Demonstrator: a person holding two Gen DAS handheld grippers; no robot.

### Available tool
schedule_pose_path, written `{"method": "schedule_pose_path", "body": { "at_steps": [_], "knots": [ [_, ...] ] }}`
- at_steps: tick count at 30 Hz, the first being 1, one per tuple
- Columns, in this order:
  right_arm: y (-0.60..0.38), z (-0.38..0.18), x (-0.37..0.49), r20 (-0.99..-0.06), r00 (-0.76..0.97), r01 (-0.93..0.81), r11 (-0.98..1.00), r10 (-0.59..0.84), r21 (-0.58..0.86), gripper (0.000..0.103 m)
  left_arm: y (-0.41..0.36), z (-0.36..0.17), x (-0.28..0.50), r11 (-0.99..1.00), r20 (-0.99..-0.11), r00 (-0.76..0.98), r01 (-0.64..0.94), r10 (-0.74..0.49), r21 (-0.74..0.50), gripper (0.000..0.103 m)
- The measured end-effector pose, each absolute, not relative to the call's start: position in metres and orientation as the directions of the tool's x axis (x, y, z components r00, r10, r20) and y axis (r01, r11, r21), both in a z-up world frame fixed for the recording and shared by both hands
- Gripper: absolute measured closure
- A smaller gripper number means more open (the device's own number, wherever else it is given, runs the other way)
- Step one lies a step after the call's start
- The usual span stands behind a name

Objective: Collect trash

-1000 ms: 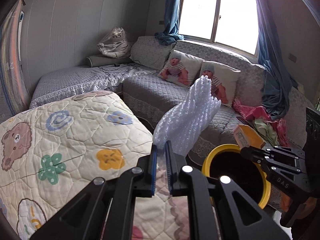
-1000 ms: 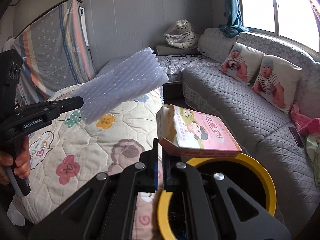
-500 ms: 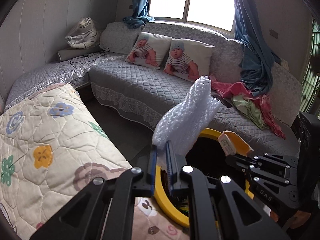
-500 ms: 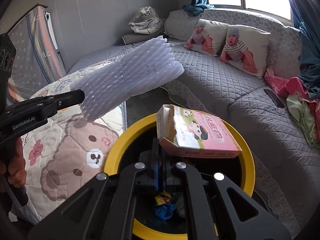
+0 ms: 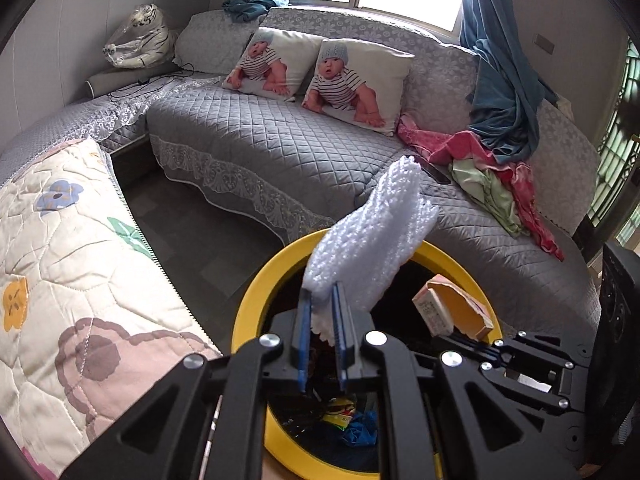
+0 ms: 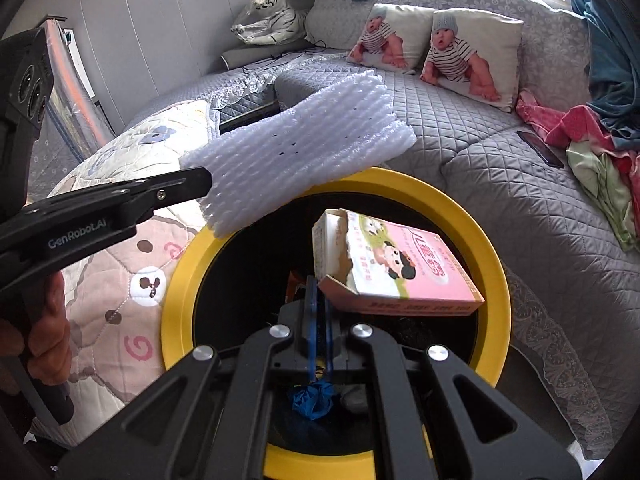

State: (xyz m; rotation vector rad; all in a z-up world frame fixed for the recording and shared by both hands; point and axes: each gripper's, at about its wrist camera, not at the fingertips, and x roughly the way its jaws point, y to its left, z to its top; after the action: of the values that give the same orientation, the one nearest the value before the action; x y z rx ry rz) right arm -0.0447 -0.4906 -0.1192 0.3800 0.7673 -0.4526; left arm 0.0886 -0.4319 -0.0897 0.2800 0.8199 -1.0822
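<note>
Over one yellow-rimmed bin [image 6: 496,264], two grippers carry trash.
Left gripper [image 5: 322,312] clamps one foam net [image 5: 376,240]; right gripper [image 6: 318,300] clamps one pink carton [image 6: 400,268]; both have come lower, nearer the bin.

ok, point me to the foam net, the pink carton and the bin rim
foam net [image 6: 304,148], right wrist view, middle of the white mesh sheet
pink carton [image 6: 404,268], right wrist view, printed top face
yellow bin [image 6: 476,228], right wrist view, far right rim
</note>
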Motion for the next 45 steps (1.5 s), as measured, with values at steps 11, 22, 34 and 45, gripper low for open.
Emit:
{"method": "schedule_pose_path", "body": {
  "at_steps": [11, 22, 34, 45],
  "knots": [
    [-0.489, -0.126, -0.044, -0.750, 0.622, 0.508, 0.845, -0.225, 0.167, 0.100, -0.430, -0.097, 0.096, 0.513, -0.721, 0.224, 0.833, -0.655, -0.208, 0.073],
    [-0.502, -0.132, -0.042, -0.778, 0.577, 0.558, 0.815, -0.247, 0.155, 0.068, -0.415, -0.094, 0.110, 0.574, -0.709, 0.262, 0.783, -0.654, -0.241, 0.035],
    [-0.498, -0.117, -0.038, -0.749, 0.575, 0.596, 0.796, -0.328, 0.109, 0.044, -0.354, -0.065, 0.136, 0.664, -0.643, 0.395, 0.708, -0.655, -0.241, 0.008],
    [-0.452, -0.090, -0.009, -0.665, 0.637, 0.546, 0.837, -0.389, 0.033, 0.021, -0.275, -0.042, 0.149, 0.757, -0.602, 0.555, 0.641, -0.574, -0.131, 0.008]
  ]
}}
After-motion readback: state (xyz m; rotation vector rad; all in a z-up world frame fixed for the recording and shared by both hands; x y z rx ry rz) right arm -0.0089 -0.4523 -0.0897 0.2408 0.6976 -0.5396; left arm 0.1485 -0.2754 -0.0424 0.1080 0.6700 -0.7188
